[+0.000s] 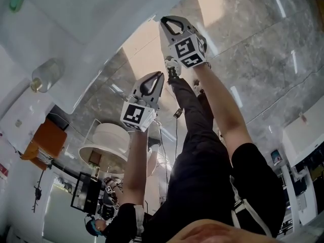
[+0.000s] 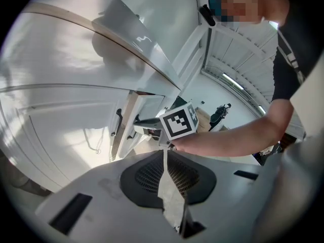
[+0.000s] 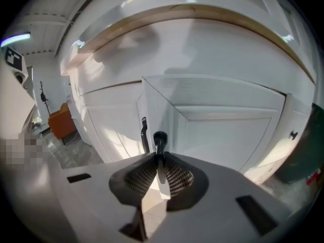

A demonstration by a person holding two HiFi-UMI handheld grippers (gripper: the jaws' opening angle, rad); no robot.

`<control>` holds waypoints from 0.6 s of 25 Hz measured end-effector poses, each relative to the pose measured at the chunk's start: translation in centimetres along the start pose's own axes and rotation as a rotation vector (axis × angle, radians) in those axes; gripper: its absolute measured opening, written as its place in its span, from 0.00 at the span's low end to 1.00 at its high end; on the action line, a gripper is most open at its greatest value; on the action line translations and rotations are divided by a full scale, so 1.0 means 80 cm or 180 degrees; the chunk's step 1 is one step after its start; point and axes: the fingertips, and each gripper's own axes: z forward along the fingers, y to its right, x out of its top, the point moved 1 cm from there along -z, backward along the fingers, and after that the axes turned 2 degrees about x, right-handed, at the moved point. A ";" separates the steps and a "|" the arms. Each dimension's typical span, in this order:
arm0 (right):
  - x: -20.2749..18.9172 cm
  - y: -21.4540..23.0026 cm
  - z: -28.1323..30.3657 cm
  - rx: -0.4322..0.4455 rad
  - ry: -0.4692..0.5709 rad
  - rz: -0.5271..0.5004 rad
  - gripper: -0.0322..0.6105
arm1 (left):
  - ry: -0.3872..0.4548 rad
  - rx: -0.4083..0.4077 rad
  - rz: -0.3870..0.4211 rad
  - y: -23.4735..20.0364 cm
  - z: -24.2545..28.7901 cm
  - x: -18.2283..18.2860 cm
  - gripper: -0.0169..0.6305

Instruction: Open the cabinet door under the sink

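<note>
The right hand-held gripper (image 3: 160,162) has its jaws pressed together on the black handle (image 3: 159,142) of the cabinet door (image 3: 228,130); the handle's round end stands just beyond the jaw tips. The door itself stands ajar, with its left edge swung out towards the camera and clear of the neighbouring door (image 3: 111,120) on its left. That door is flat in the cabinet front and has a second handle (image 3: 144,133) of its own, just left of the held one. A wood-coloured strip (image 3: 202,11) runs above both doors.

The left hand-held gripper (image 2: 166,162) is closed, jaw against jaw, with nothing between them. It hangs nearer the person and apart from the cabinet, and it looks past the right one's marker cube (image 2: 178,121) towards the white doors.

In the head view the right hand-held gripper (image 1: 174,27) is the farther one and reaches the white cabinet front. The left hand-held gripper (image 1: 150,85) is lower and nearer, over the grey marble floor (image 1: 263,49). An orange object (image 3: 62,124) stands on the floor far to the left.
</note>
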 end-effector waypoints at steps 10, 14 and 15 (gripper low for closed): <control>-0.048 0.007 -0.072 0.0289 0.0001 0.0094 0.20 | 0.0122 0.0070 -0.0067 0.053 0.036 -0.019 0.07; -0.070 0.020 -0.105 0.0302 0.0106 0.0305 0.21 | 0.0035 -0.0013 0.0031 0.088 0.049 -0.027 0.07; -0.076 0.024 -0.114 0.0300 0.0125 0.0345 0.21 | 0.0009 -0.0031 0.0054 0.094 0.051 -0.030 0.07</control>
